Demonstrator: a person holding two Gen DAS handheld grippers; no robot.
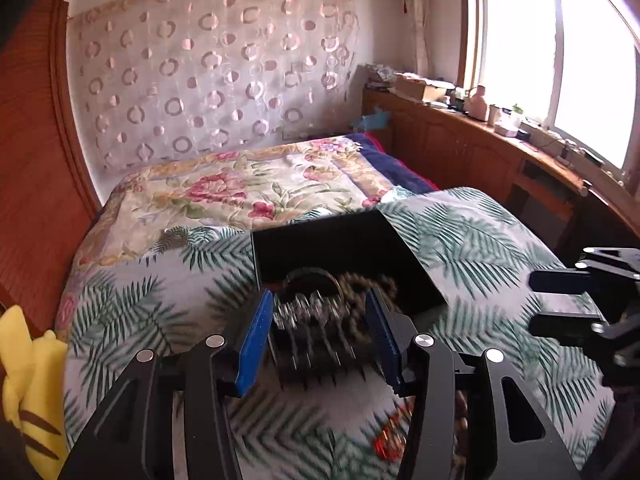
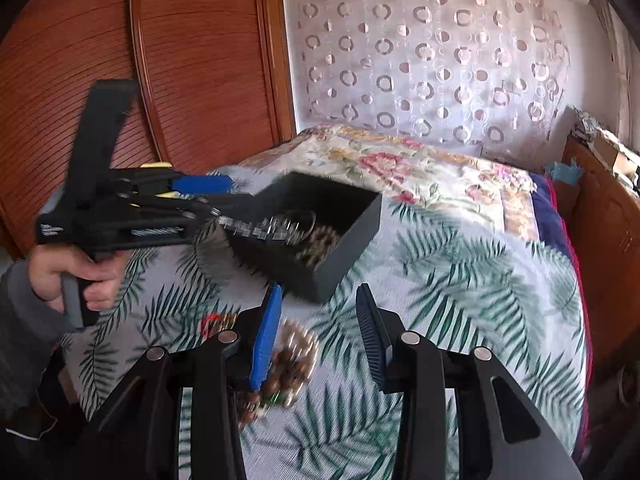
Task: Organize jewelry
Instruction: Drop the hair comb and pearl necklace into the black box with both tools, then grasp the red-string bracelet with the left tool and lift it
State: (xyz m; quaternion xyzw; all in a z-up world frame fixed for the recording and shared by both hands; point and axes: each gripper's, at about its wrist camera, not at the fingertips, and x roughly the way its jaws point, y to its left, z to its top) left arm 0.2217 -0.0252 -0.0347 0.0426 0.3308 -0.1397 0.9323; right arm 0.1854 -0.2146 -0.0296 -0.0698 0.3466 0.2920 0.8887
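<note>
Over the near wall of the black box point(image 2: 320, 236), a silver link bracelet point(image 2: 256, 229) is hanging from the left claw point(image 1: 320, 332), whose blue pads point(image 1: 256, 332) are standing apart on either side of it; from the right wrist view the chain seems to be trailing off the claw tip, but whether it is pinched or merely draped is hard to tell. Inside the box, a dark ring point(image 1: 310, 280) and a string of brownish beads point(image 1: 360, 292) are already lying. Judged from this, the bracelet is risking a slip onto the palm-leaf bedspread point(image 2: 460, 280) just short of the box, since its links are dangling loose and blurring with motion. Snagging on the box edge is also possible. Nearer the viewer, a brown bead bracelet point(image 2: 292, 360) is lying on the bedspread between the open fingers of the right claw point(image 2: 316, 336), untouched, and a red and gold piece point(image 2: 216, 322) is lying beside it. Blur is hiding the detail of every piece; the box floor is largely hidden, and the bead bracelet is partly covered by the blue pad
</note>
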